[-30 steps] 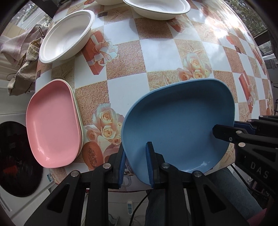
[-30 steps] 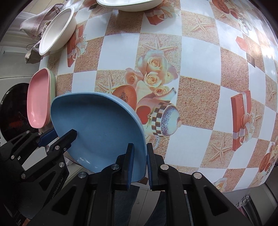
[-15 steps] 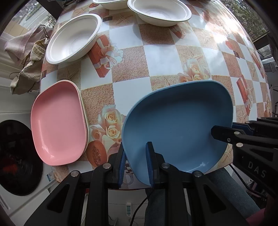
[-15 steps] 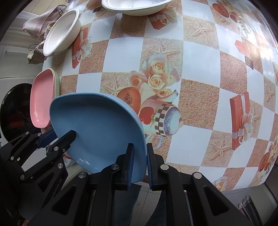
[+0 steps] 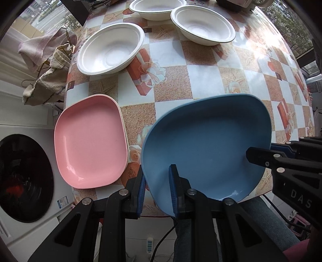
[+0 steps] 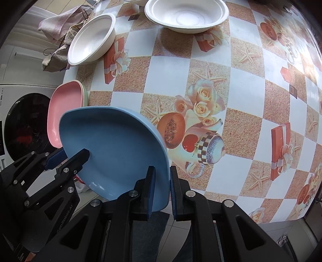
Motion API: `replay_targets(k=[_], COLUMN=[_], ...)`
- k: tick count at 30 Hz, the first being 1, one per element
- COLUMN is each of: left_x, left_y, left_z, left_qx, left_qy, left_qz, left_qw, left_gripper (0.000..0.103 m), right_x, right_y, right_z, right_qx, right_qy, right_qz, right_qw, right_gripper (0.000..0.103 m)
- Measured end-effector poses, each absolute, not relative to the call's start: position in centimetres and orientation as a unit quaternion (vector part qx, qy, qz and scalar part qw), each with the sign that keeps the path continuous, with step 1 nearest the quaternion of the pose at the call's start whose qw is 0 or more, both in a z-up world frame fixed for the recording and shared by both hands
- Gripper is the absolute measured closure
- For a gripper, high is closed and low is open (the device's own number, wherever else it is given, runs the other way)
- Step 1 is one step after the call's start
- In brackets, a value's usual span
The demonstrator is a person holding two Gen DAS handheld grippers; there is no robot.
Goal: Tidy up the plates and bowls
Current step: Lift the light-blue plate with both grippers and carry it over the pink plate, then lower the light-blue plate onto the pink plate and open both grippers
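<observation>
I've got the blue plate point(image 5: 205, 145) in both tools, held above the near edge of the table point(image 5: 201, 76). My left tool point(image 5: 156, 187) is clamped on its near-left rim, one pad over and one under. My right tool point(image 6: 162, 187) is clamped on the near-right rim the same way, jaws pressed tight on the plastic. The plate tilts a little, its far edge over the cloth and its near edge hanging past the table edge.

Just to the left of it I see the pink plate point(image 5: 90, 141), lying flat at the table's left corner on top of a pale one whose rim just peeks out beneath. The two coloured plates sit near each other with a strip of cloth between.

Farther back, three white bowls: one point(image 5: 110, 49) at the left edge, one point(image 5: 203, 24) behind and to the right, and a third point(image 5: 158, 8) at the far end, partly cut off by the frame.

The table wears a glossy checked cloth, white and sandy-brown squares, printed with roses, starfish, gift boxes and a teapot point(image 6: 207, 149). Sunlight washes out the right side.

Beyond the left edge, a front-loading washing machine point(image 5: 24, 177) with a dark round door, and crumpled rags point(image 5: 46, 66) heaped on top. Below the table I see blue-jeaned legs point(image 5: 267, 231) and a white power strip point(image 5: 149, 244) on the floor.
</observation>
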State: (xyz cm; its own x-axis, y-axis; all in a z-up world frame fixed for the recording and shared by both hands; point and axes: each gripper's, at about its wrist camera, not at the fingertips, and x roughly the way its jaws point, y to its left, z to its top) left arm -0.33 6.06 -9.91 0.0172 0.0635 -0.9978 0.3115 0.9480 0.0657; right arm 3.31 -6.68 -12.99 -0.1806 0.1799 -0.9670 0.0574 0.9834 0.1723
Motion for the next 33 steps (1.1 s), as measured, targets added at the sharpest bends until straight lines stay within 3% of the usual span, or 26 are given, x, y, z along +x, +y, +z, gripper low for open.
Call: replay_targets(k=[18, 33], left_x=[1.3, 4.1], left_y=[14.6, 20.2], left_z=[-7.5, -9.3], left_qx=[0.103, 0.106], left_qy=[0.676, 0.672], left_qz=[-0.023, 0.010], left_qw=[0.730, 0.733], left_gripper=[0.079, 0.078], right_x=[5.8, 8.6], right_y=[0.4, 5.9], right_z=[-11.6, -14.7], right_qx=[0.053, 0.067], right_qy=[0.766, 0.779], right_qz=[0.104, 0.109], right_qw=[0.632, 0.613], right_gripper=[0.088, 0.087])
